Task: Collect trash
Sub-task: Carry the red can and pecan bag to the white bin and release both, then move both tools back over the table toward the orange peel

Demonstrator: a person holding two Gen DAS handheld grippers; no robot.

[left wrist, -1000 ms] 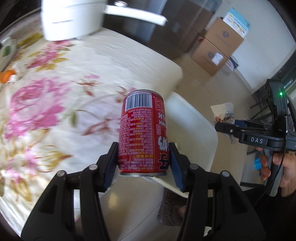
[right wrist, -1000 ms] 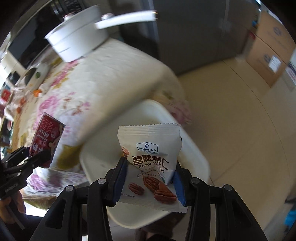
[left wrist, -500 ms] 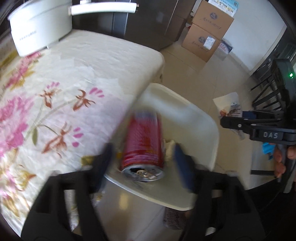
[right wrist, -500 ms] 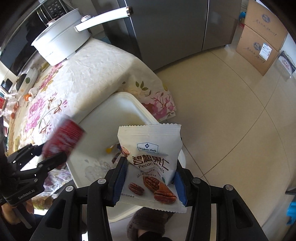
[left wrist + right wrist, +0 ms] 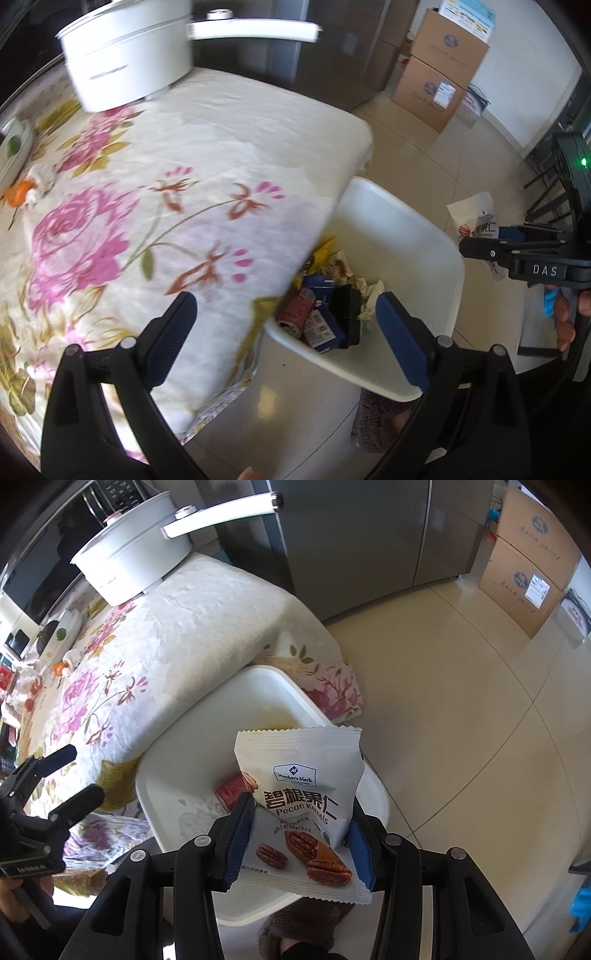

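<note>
Left gripper [image 5: 284,325]: fingers wide, having just opened; nothing pressed between them, bin contents below.
Right gripper [image 5: 301,834]: fingers narrow, clamped on white foil pecan-kernel packet [image 5: 303,794], held above the bin.
White plastic bin [image 5: 417,243]: on the floor at the cloth's 4 o'clock corner.
Red drink can [image 5: 293,312]: lying among boxes and crumpled wrappers inside the bin.
Surface: floral cream cloth [image 5: 177,184]; white long-handled pot [image 5: 125,55] at 12 o'clock.
</note>
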